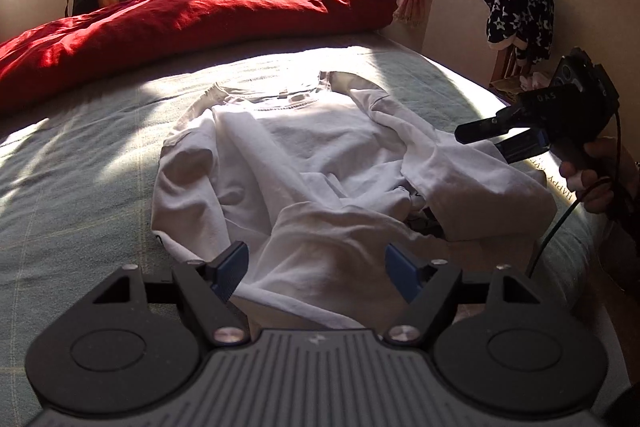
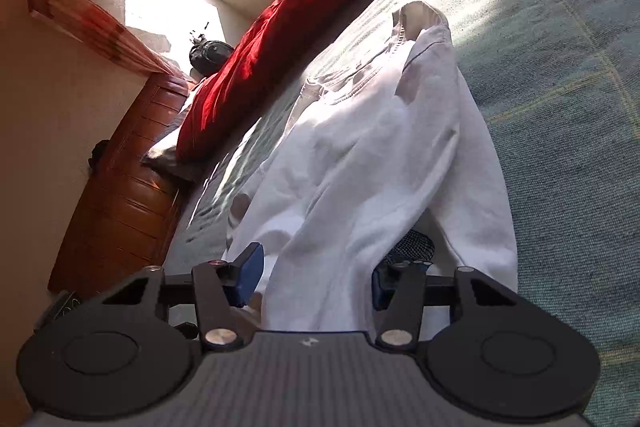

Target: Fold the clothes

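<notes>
White shirt (image 1: 304, 163) lies crumpled on the green bedspread (image 1: 80, 187), below the red duvet (image 1: 192, 15). Left gripper (image 1: 316, 269) gapes wide over its hem; right gripper (image 2: 316, 273) spreads wide at its sleeve.

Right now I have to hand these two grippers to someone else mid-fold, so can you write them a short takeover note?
Left gripper: open, holding nothing, over the near hem of the white long-sleeved shirt.
Right gripper: open, empty, at the shirt's right edge, tilted on its side.
Shirt: lies on the green bedspread, collar towards the red duvet.
Done: both sleeves already lie folded in across the body, though loosely and wrinkled.
Left: probably smooth the sleeves, then grip the hem and fold the bottom up towards the collar.
</notes>
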`<state>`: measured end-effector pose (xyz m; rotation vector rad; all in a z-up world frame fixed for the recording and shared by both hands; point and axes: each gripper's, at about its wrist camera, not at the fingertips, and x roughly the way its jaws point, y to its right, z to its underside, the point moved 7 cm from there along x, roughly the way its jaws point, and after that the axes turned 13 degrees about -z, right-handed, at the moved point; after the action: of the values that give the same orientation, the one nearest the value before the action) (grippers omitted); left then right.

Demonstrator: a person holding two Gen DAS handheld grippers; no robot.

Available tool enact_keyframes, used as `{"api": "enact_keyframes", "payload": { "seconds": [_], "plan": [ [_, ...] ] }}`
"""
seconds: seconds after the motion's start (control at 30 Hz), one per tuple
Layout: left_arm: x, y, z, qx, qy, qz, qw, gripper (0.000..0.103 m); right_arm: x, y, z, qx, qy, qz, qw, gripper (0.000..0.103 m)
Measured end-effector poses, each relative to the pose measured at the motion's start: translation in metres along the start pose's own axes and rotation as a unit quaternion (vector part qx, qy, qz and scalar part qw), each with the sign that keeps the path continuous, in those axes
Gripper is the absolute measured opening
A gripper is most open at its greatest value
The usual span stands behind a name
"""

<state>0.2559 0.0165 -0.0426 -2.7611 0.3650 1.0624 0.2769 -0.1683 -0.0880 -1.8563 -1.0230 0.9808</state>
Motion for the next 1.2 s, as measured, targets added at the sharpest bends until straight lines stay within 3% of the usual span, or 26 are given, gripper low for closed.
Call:
{"api": "enact_keyframes", "payload": {
  "seconds": [0.1,0.17,0.37,0.5,0.63,0.8,0.87,0.97,1.2],
  "plan": [
    [0.004,0.001,0.000,0.003,-0.005,-0.002,1.0000,0.076,0.001,0.004,-0.002,-0.004,-0.001,0.017,1.000,0.030],
    [0.006,0.002,0.000,0.003,-0.007,-0.004,1.0000,0.076,0.001,0.006,-0.002,-0.013,-0.006,0.036,0.999,0.011],
    [0.008,0.001,-0.003,0.004,-0.012,-0.005,0.9999,0.076,-0.008,0.004,-0.010,-0.057,-0.022,0.101,0.993,0.007],
    [0.010,-0.002,-0.008,-0.003,-0.012,-0.006,0.9999,0.076,-0.018,0.000,-0.022,-0.114,-0.049,0.175,0.977,0.007],
    [0.011,-0.001,-0.011,-0.002,-0.011,-0.007,0.9999,0.076,-0.026,0.004,-0.035,-0.167,-0.085,0.250,0.950,0.007],
    [0.015,0.000,-0.017,0.006,-0.007,-0.009,0.9999,0.076,-0.037,0.007,-0.053,-0.231,-0.128,0.338,0.903,0.007],
    [0.016,0.000,-0.020,0.009,-0.006,-0.010,0.9999,0.076,-0.036,0.010,-0.057,-0.246,-0.139,0.358,0.890,0.007],
    [0.018,0.001,-0.023,0.013,-0.003,-0.011,0.9998,0.076,-0.031,0.017,-0.063,-0.281,-0.158,0.394,0.861,0.007],
    [0.024,-0.002,-0.030,0.015,-0.003,-0.012,0.9998,0.076,-0.038,0.042,-0.089,-0.299,-0.161,0.473,0.813,0.007]
  ]
}}
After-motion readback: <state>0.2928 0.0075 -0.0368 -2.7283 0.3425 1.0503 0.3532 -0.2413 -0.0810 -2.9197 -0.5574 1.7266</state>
